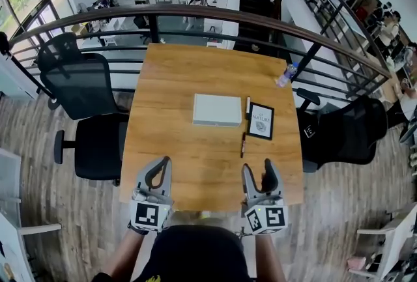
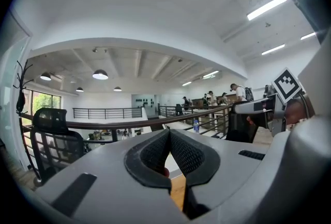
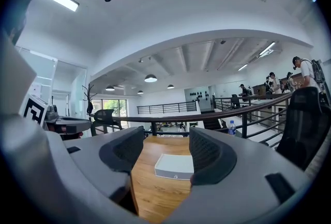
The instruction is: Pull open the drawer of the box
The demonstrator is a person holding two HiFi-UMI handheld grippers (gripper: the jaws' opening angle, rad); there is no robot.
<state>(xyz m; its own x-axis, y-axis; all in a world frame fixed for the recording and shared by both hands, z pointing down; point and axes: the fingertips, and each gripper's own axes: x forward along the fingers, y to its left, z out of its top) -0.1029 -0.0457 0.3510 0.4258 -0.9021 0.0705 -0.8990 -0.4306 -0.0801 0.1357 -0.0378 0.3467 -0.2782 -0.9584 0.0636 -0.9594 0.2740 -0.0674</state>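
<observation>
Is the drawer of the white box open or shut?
Shut: the white box shows a flush front, with nothing pulled out of it.

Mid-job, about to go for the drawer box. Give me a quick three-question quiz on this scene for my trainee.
1. True or false: the right gripper has its jaws apart with nothing between them.
2. In the head view, on which side of the white box does the framed picture lie? A) left B) right C) on top of it
3. Short answer: which gripper has its jaws closed together?

Key
1. True; the box shows through the gap, farther along the table.
2. B
3. The left gripper.
</observation>
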